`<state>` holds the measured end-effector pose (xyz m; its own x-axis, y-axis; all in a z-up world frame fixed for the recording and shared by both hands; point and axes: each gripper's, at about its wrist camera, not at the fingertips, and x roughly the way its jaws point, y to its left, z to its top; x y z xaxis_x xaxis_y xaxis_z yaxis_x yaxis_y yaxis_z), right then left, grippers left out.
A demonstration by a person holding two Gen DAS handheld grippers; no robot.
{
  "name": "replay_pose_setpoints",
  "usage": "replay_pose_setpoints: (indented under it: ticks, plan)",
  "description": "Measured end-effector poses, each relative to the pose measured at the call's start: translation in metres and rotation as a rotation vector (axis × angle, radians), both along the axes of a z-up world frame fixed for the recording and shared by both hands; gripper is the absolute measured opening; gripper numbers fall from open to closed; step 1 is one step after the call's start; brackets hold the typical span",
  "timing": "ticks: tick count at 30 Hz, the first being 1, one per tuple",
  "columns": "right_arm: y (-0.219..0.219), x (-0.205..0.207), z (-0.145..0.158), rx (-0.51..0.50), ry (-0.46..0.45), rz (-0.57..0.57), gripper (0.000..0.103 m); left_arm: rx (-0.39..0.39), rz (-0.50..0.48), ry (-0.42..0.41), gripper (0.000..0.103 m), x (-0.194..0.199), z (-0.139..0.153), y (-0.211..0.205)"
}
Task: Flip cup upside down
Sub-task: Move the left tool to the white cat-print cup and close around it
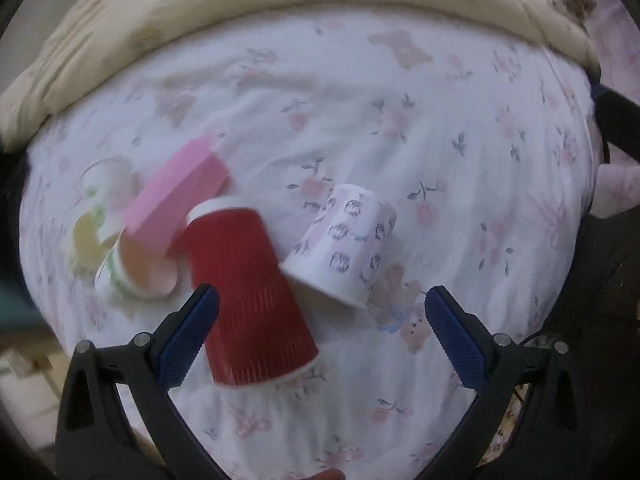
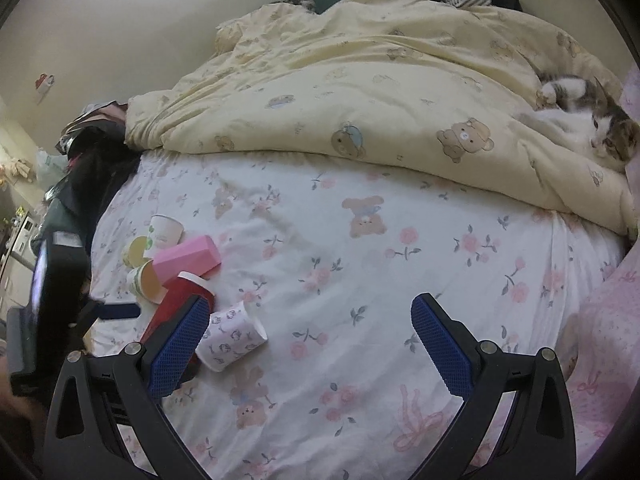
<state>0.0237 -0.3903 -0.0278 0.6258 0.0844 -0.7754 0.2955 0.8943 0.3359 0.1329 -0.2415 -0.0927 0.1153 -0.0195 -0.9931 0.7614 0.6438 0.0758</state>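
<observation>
We are holding the left gripper (image 1: 322, 300) spread wide over the red cup (image 1: 246, 296), which is lying on its side on the bedsheet (image 1: 400, 128), its long axis running away from us with the white rim at the far end. Its body is sitting just inside our left finger, clearly nearer this hand. The right gripper (image 2: 310, 312) is also gaping, holding nothing, further off.

Cups clustered on my bed sheet (image 1: 400, 128), ribbed cup (image 1: 244, 296) lying between my left gripper (image 1: 322, 316) fingers, patterned cup (image 1: 344, 248) just right of it, block (image 1: 180, 196) and further cups (image 1: 132, 268) far left, duvet (image 2: 360, 92) beyond, cat (image 2: 588, 128) on it far right.
</observation>
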Motion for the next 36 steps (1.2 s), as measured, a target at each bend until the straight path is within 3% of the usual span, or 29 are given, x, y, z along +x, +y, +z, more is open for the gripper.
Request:
replay_pose_setpoints:
  ticks: [5, 12, 16, 19, 22, 27, 36]
  plan:
    - [-0.006, 0.0, -0.007, -0.024, 0.043, -0.037, 0.103, 0.044, -0.038, 0.066, 0.096, 0.009, -0.02, -0.012]
    - [-0.011, 0.003, -0.012, 0.017, 0.057, -0.043, 0.103, 0.114, -0.089, 0.108, 0.088, 0.008, -0.052, -0.032]
    - [-0.01, 0.005, -0.015, 0.044, 0.059, -0.032, 0.103, 0.156, -0.1, 0.089, 0.066, 0.004, -0.064, -0.038]
    - [-0.008, 0.006, -0.013, 0.038, 0.058, -0.029, 0.103, 0.14, -0.089, 0.085, 0.064, 0.001, -0.063, -0.038]
    - [-0.008, 0.005, -0.013, 0.045, 0.055, -0.029, 0.103, 0.1, -0.052, 0.067, 0.063, 0.0, -0.051, -0.033]
    - [-0.009, 0.006, -0.015, 0.071, 0.059, -0.027, 0.103, 0.008, 0.117, 0.078, 0.063, 0.011, -0.025, -0.023]
    - [-0.006, 0.004, -0.009, 0.097, 0.026, -0.013, 0.103, -0.051, 0.352, 0.021, 0.063, -0.008, 0.018, 0.019]
